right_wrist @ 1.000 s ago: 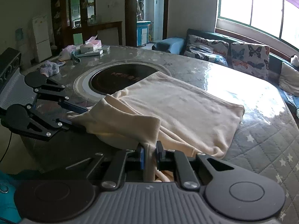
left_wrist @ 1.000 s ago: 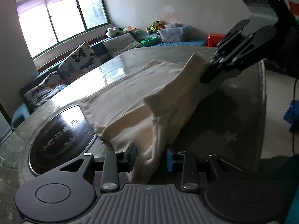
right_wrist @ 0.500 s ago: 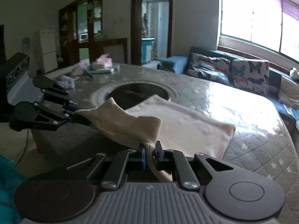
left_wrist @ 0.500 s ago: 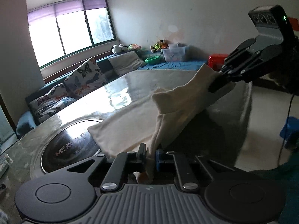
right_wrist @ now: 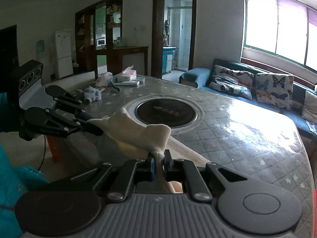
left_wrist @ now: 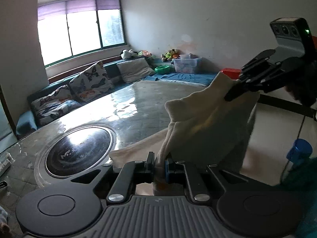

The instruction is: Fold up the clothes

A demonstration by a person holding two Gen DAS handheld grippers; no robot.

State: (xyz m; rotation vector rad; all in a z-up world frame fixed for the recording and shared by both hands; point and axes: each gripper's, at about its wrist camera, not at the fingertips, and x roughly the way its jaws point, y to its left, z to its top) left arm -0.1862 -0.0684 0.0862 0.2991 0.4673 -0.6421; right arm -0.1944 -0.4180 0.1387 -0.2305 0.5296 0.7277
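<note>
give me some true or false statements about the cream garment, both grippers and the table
1. The left gripper is shut on the cream fabric garment. True.
2. The right gripper hangs open and empty. False: it too pinches the garment.
3. The whole garment lies flat on the quilted grey table. False: its gripped edge is lifted between the grippers.
4. A round black cooktop sits set into the table. True.
5. A pink tissue pack lies at the far end of the table. True.
</note>
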